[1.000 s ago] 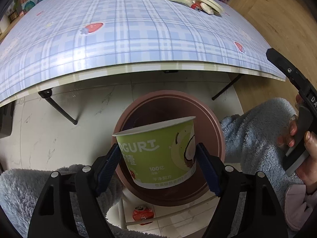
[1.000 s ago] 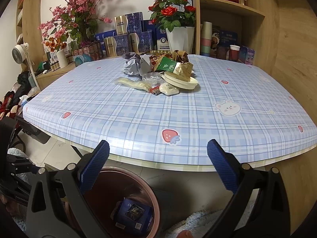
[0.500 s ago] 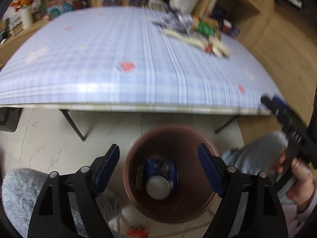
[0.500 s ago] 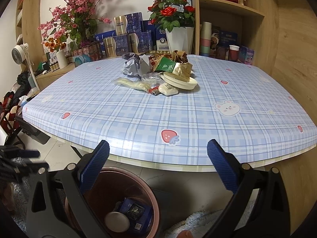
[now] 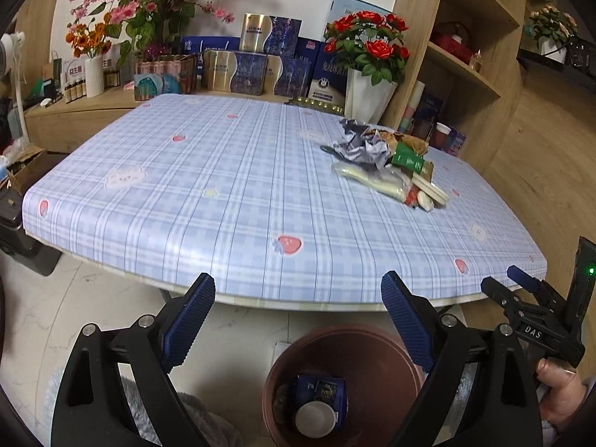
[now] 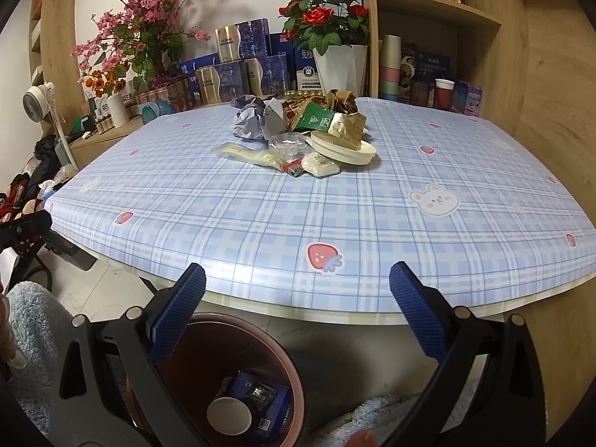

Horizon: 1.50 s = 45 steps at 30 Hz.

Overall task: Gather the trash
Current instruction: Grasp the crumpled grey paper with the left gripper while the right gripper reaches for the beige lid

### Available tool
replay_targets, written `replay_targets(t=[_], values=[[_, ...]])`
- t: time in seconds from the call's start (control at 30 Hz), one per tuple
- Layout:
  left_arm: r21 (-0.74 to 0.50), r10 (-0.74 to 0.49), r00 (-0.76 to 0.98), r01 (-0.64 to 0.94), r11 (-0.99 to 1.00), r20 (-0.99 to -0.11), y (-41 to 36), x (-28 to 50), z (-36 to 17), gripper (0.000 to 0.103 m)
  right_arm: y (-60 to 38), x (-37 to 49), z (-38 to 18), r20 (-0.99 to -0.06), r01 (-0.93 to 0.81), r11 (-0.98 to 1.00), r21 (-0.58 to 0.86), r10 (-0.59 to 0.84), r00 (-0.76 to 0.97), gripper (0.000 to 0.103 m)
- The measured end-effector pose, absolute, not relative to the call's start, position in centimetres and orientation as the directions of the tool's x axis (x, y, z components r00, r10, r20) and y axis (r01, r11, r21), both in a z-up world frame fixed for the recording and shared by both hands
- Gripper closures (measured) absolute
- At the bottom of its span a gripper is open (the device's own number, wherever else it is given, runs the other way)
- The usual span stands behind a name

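The trash pile [image 6: 298, 138] (crumpled paper, wrappers, a round lid) sits on the far part of your plaid tablecloth [image 6: 335, 223]. Below the near table edge, the brown bin [image 5: 346, 383] holds a cup [image 5: 314, 419] and blue packet. Your left gripper [image 5: 298, 320] and right gripper [image 6: 298, 313] both gape wide, holding nothing.

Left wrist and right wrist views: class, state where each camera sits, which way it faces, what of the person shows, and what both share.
Left wrist: on the open left gripper, below table edge, facing across the table; the person's hand holds the other gripper at right.
Right wrist: on the open right gripper, facing the trash pile; fuzzy sleeve at left.
Shared: table, pile, brown bin holding a cup.
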<state>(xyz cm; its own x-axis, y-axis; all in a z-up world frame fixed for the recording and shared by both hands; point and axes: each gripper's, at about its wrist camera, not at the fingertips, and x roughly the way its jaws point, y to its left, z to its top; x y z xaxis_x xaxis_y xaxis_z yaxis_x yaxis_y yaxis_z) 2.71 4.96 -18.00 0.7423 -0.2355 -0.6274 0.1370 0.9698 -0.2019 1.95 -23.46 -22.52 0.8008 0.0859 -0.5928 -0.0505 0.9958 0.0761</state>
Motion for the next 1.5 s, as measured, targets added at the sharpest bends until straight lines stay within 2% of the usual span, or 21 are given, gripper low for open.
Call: replay_targets(t=[0.43,0.8,1.07,1.37,1.4,1.47,1.5], values=[[-0.194,-0.278,0.736,0.200,0.960,-0.617,1.9,8.3,-16.0,0.015,-27.2,6.4,-21.4,-0.561,-0.014,0.989,0.149,0.096,0.822,0.006],[-0.202,-0.335,0.697,0.269,0.942,-0.634,-5.5,18.7,-14.9,0.014,-30.2,10.8,-22.2,-0.569,0.017,0.985,0.171,0.084,0.818,0.006],[-0.184,-0.316,0.661,0.263,0.947,-0.681,-10.7,26.4,-16.6,0.014,-32.1,13.0,-22.6,-0.578,0.050,0.972,0.231,0.096,0.810,0.006],[-0.179,-0.264,0.623,0.196,0.964,-0.736,-12.3,31.6,-19.8,0.015,-33.3,14.9,-22.7,-0.591,0.068,0.969,0.239,0.090,0.802,0.006],[-0.180,-0.263,0.619,0.195,0.964,-0.740,-12.3,31.8,-19.9,0.018,-33.3,15.0,-22.7,-0.593,0.065,0.969,0.239,0.093,0.800,0.006],[-0.185,-0.268,0.602,0.197,0.963,-0.752,-12.1,32.1,-20.5,0.048,-33.2,15.4,-22.6,-0.595,0.055,0.970,0.236,0.099,0.798,0.006],[-0.191,-0.272,0.591,0.197,0.962,-0.760,-11.8,32.1,-20.8,0.056,-33.1,15.6,-22.5,-0.595,0.049,0.971,0.235,0.103,0.797,0.006]])
